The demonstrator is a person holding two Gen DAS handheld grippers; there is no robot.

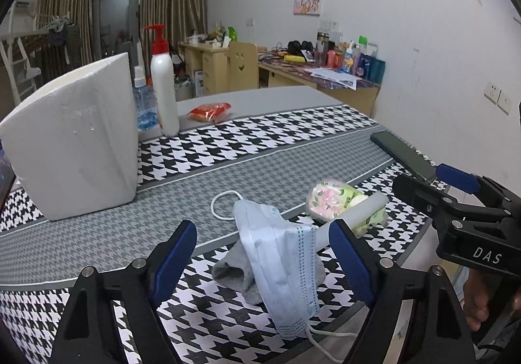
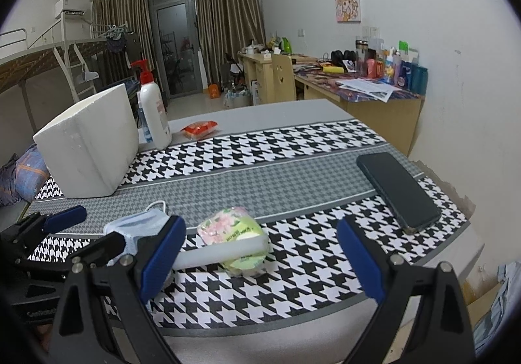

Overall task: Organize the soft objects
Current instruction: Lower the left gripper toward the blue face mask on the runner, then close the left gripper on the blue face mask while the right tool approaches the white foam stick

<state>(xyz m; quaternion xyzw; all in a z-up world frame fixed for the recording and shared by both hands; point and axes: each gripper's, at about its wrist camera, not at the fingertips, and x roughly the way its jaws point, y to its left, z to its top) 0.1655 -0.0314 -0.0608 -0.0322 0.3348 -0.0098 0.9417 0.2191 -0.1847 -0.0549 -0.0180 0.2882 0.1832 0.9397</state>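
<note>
A light blue face mask (image 1: 280, 253) lies on a grey sock (image 1: 234, 273) on the houndstooth table cloth (image 1: 208, 149), right between the fingers of my open left gripper (image 1: 263, 263). A floral tissue pack (image 1: 338, 201) lies just beyond, with a white foam stick (image 1: 351, 214) across it. In the right wrist view the tissue pack (image 2: 234, 230) and stick (image 2: 221, 253) lie ahead of my open, empty right gripper (image 2: 260, 259), toward its left finger. The mask (image 2: 136, 224) shows at the left there. The right gripper (image 1: 462, 194) shows at the right of the left wrist view.
A white foam box (image 1: 75, 142) stands at the left, with a white pump bottle (image 1: 164, 87), a clear spray bottle (image 1: 143, 103) and a red snack packet (image 1: 210, 111) behind it. A dark phone (image 2: 397, 191) lies at the table's right edge.
</note>
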